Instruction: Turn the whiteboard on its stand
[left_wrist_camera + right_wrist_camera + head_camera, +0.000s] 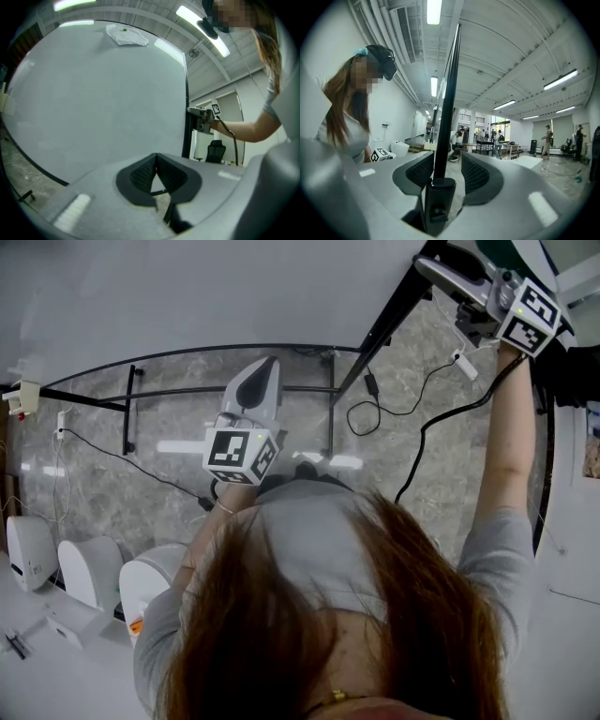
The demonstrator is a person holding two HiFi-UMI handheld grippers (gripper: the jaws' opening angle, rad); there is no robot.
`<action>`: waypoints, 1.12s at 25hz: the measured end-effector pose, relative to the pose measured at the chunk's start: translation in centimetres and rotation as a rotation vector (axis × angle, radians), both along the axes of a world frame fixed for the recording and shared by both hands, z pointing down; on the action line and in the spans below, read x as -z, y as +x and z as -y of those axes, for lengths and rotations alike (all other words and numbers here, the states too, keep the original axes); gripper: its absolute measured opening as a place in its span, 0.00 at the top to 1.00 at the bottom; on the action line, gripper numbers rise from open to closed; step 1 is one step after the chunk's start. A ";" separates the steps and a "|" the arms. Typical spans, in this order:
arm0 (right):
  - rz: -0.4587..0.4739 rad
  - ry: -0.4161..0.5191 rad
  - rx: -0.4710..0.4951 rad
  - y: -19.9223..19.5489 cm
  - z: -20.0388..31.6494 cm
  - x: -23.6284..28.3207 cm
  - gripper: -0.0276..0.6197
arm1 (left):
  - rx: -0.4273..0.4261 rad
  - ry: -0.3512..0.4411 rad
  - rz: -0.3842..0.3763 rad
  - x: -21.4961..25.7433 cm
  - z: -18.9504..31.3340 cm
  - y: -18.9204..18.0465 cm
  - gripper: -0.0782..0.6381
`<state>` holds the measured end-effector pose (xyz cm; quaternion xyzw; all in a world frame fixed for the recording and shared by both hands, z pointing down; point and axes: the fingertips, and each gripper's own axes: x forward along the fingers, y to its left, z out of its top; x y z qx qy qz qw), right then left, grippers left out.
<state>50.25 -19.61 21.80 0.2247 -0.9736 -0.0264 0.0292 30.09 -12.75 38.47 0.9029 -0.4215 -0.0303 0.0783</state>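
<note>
While the person stands right up against the whiteboard (93,103), both arms reach out in front, a gripper in each hand. The right gripper (447,161) is at the board's black side edge (450,84): its fingers are apart with that edge standing between them, close to the pad on the person's side and clear of the other. The left gripper (156,158) is further along, pointing at the pale face near the bottom rim; its fingertips meet and nothing is between them. The board fills most of that gripper's view, blank but for a crumpled white scrap (125,35) near the top. Below it the black stand (129,409) rests on a marbled floor (375,474) with a thin cable (349,418) trailing across
</note>
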 end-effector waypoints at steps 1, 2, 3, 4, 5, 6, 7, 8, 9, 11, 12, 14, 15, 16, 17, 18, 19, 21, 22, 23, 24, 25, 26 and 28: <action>-0.012 0.024 -0.041 0.6 -0.4 0.2 0.69 | -0.003 -0.001 -0.002 0.0 0.2 0.1 0.89; -0.026 0.061 -0.096 1.3 -0.9 0.5 0.70 | -0.007 -0.002 -0.004 -0.1 0.3 0.3 0.89; -0.045 0.110 -0.163 1.9 -1.4 0.7 0.71 | -0.011 -0.003 -0.005 -0.1 0.5 0.4 0.89; -0.061 0.159 -0.239 2.7 -1.9 0.9 0.74 | -0.014 -0.002 -0.007 -0.1 0.6 0.6 0.89; -0.062 0.194 -0.310 3.5 -2.7 1.0 0.82 | -0.017 0.000 -0.009 0.0 0.8 0.7 0.89; -0.047 0.210 -0.359 4.0 -3.6 0.9 0.92 | -0.020 0.003 -0.012 0.1 0.9 0.9 0.89; -0.018 0.210 -0.376 4.0 -4.9 0.8 0.95 | -0.022 0.006 -0.015 0.2 1.0 1.1 0.89; 0.021 0.199 -0.363 3.4 -6.3 0.7 0.95 | -0.025 0.010 -0.016 0.3 1.1 1.3 0.89; 0.063 0.183 -0.337 2.4 -7.8 0.5 0.95 | -0.028 0.013 -0.016 0.4 1.2 1.5 0.89; 0.139 0.153 -0.322 0.1 -9.9 -0.1 0.95 | -0.032 0.020 -0.018 0.6 1.4 1.9 0.89; 0.172 0.139 -0.348 -0.8 -10.3 -0.6 0.95 | -0.033 0.027 -0.018 0.7 1.5 2.2 0.89; 0.241 0.096 -0.440 -2.2 -10.2 -2.6 0.95 | -0.030 0.042 -0.015 0.8 1.5 2.7 0.89; 0.274 0.063 -0.488 -2.7 -9.9 -3.9 0.95 | -0.030 0.047 -0.015 0.8 1.5 3.0 0.89; 0.301 0.026 -0.532 -3.1 -9.5 -5.5 0.95 | -0.029 0.050 -0.018 0.8 1.3 3.4 0.89; 0.323 -0.014 -0.571 -3.5 -9.1 -7.0 0.95 | -0.027 0.053 -0.022 0.8 1.1 3.6 0.89; 0.347 -0.052 -0.605 -3.9 -8.7 -8.3 0.95 | -0.025 0.057 -0.023 0.9 1.0 3.8 0.89; 0.371 -0.087 -0.628 -4.4 -8.4 -9.4 0.95 | -0.023 0.060 -0.022 0.9 0.8 3.9 0.89; 0.394 -0.138 -0.643 -5.8 -8.1 -10.8 0.95 | -0.024 0.062 -0.019 0.9 0.6 3.9 0.89; 0.388 -0.151 -0.640 -6.6 -8.1 -11.2 0.95 | -0.025 0.060 -0.017 0.8 0.5 3.8 0.89; 0.374 -0.153 -0.634 -7.6 -8.1 -11.4 0.95 | -0.026 0.058 -0.016 0.7 0.3 3.5 0.89; 0.360 -0.144 -0.623 -8.6 -8.3 -11.5 0.95 | -0.028 0.058 -0.019 0.7 0.2 3.2 0.89; 0.350 -0.124 -0.608 -9.5 -8.6 -11.4 0.95 | -0.030 0.063 -0.025 0.8 0.1 2.7 0.89; 0.347 -0.101 -0.591 -10.3 -9.0 -11.2 0.95 | -0.032 0.071 -0.030 0.8 -0.1 2.3 0.89; 0.345 -0.076 -0.581 -11.5 -10.0 -11.0 0.95 | -0.036 0.085 -0.036 0.8 -0.8 1.5 0.89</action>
